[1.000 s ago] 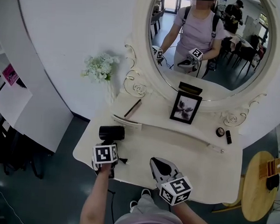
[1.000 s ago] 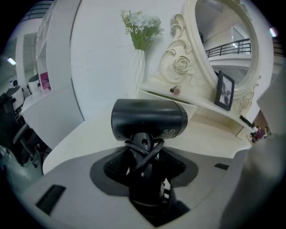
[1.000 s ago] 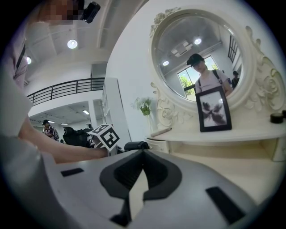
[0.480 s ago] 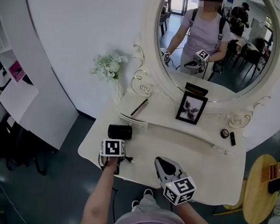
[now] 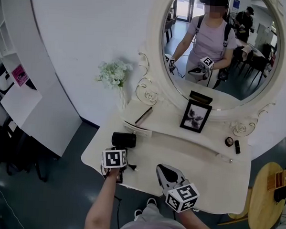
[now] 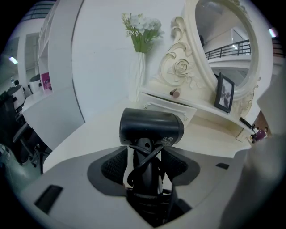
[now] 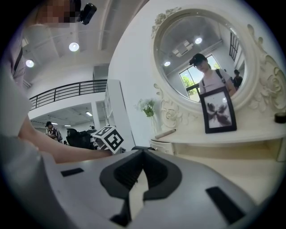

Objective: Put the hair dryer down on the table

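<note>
The black hair dryer [image 5: 123, 139] lies on the white dressing table [image 5: 202, 162] near its left front corner, with its cord wound round the handle. My left gripper [image 5: 117, 152] is right behind it. In the left gripper view the handle [image 6: 145, 167] runs between the jaws and the barrel [image 6: 151, 127] lies across their tips. The left gripper [image 6: 144, 154] has just been opening; a thin gap shows on each side of the handle. My right gripper [image 5: 163, 169] hovers over the table's front edge, shut [image 7: 143, 151] with nothing in it.
A raised shelf at the back carries a photo frame [image 5: 195, 117], a slim brush [image 5: 143, 115] and small cosmetics [image 5: 229, 141]. A vase of white flowers [image 5: 114, 74] stands at the left of the oval mirror [image 5: 223, 49]. A round wooden stool [image 5: 265, 190] stands to the right.
The head view has shifted a little. The hair dryer and both grippers keep their places relative to the table.
</note>
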A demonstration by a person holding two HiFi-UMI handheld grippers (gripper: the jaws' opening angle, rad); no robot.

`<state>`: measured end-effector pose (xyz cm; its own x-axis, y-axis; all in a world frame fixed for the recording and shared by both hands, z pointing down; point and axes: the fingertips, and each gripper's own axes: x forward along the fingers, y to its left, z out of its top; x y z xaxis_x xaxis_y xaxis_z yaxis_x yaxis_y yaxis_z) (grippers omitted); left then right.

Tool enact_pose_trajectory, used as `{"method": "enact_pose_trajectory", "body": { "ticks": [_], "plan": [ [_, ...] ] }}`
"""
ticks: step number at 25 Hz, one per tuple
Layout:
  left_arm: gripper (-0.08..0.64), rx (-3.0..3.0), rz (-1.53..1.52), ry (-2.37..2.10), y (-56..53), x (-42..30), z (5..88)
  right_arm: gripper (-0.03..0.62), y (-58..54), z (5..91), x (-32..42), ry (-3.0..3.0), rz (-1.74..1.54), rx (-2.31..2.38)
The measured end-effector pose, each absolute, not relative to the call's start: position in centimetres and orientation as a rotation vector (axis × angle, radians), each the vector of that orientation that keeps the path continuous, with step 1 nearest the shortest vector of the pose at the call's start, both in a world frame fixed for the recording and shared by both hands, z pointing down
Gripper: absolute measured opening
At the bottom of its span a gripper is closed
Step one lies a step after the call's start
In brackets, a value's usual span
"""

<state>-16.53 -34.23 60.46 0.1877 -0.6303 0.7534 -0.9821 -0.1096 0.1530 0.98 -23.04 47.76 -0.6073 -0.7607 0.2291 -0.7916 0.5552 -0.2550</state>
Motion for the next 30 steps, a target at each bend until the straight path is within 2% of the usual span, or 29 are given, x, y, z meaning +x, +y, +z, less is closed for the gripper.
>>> {"method": "enact_pose_trajectory", "body": {
  "ticks": [8, 12, 22, 30],
  "plan": [
    [0.242, 1.961, 0.652, -1.627, -33.7, -17.1, 56.2, 0.002, -22.8, 47.6, 0.5, -2.696, 0.496, 1.321],
    [0.222, 2.034, 0.549, -1.672, -33.2, -17.8, 52.8, 0.002, -23.1, 47.3, 0.7, -2.696, 0.490, 1.335],
    [0.107, 2.070, 0.298, -1.744, -30.0, -20.3, 47.9, 0.002, -23.6, 46.6, 0.3, -2.694, 0.458, 1.360],
    [0.046, 2.113, 0.206, -1.774, -26.7, -21.6, 45.9, 0.002, -23.5, 46.3, -1.0, -2.700, 0.441, 1.331]
  ]
}}
